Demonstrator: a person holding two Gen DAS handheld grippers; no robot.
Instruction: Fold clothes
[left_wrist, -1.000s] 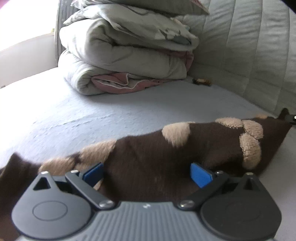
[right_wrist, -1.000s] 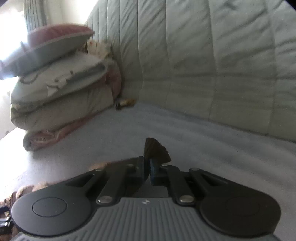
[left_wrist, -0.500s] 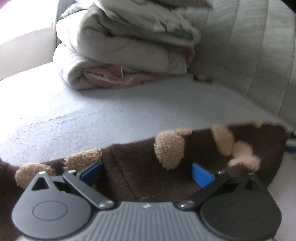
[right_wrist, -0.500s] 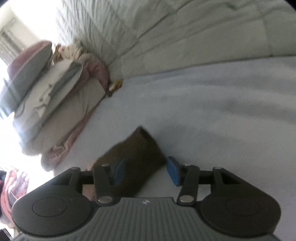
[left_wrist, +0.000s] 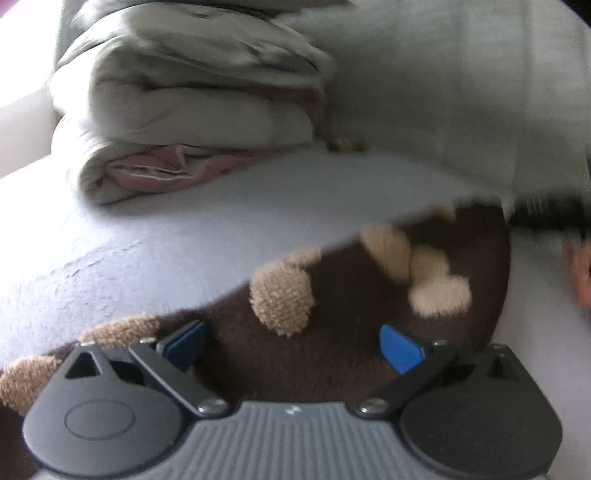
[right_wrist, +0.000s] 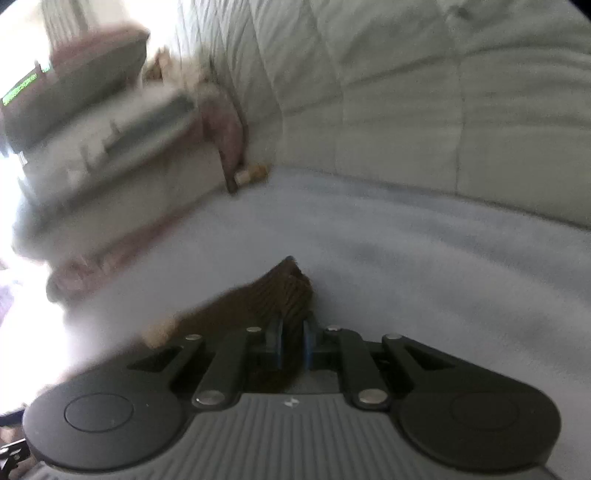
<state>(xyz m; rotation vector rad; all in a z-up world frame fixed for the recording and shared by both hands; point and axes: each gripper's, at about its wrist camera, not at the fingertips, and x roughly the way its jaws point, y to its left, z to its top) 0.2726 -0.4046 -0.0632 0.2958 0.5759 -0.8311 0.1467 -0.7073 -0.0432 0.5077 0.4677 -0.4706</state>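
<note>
right gripper (right_wrist: 291, 341): clamped on a corner of the brown garment (right_wrist: 255, 306). the jaws have just been closing, and the fabric is pinched between the 2 blue pads

left gripper (left_wrist: 291, 345): jaws spread wide, holding nothing. both blue pads (left_wrist: 400, 349) hover over the brown fabric with a big gap between them, so it's let go

brown garment (left_wrist: 351, 332): fuzzy dark brown thing with tan spots, can't tell what kind of clothing it is. it lies stretched across the bed right under the left gripper, and its far end runs toward the right side of the left wrist view, where the other gripper shows as a dark blur

hand (left_wrist: 580, 273): a bit of the person's hand at the right edge of the left wrist view, blurry

bed sheet (left_wrist: 147, 240): pale blue-grey, the garment rests on it

small brown object (right_wrist: 253, 173): sits on the sheet near the foot of the bedding pile, too blurry to name

folded bedding (left_wrist: 184, 107): pile of grey-white duvets with a pink layer, at the far end of the bed

quilted backrest (right_wrist: 424, 92): pale, padded, behind everything
</note>
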